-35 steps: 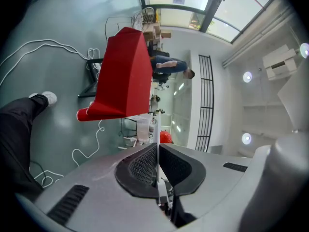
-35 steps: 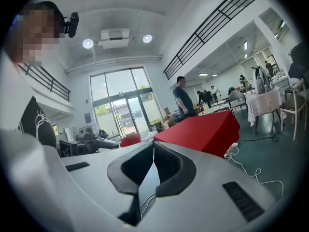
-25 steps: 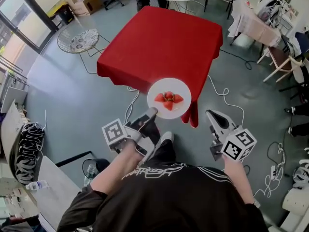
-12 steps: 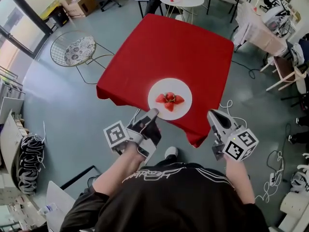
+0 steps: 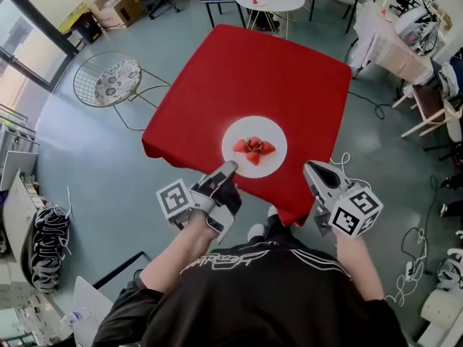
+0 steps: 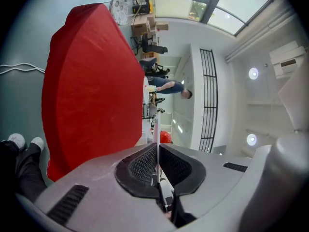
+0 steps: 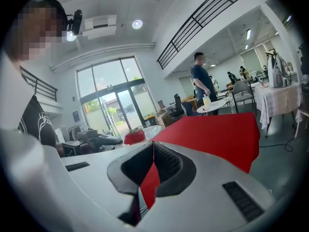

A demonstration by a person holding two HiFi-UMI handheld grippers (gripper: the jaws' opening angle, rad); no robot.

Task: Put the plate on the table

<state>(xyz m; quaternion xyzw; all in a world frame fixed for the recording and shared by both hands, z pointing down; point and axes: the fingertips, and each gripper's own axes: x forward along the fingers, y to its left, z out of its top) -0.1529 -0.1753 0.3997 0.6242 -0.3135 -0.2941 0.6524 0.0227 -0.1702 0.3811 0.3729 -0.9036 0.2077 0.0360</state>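
left tongs point(image 5: 230, 168) pinched on the plate point(image 5: 253, 125) rim, plate over the near edge of the red desk point(image 5: 253, 71), right tongs point(image 5: 309, 169) closed and empty. I'd lower it flat so the strawberries point(image 5: 253, 149) don't roll, then release

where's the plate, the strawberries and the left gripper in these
plate point(image 5: 253, 124), head view, bare white surface near its far edge
strawberries point(image 5: 253, 149), head view, middle of the pile
left gripper point(image 5: 229, 167), head view, its tips, shut on the plate's near rim
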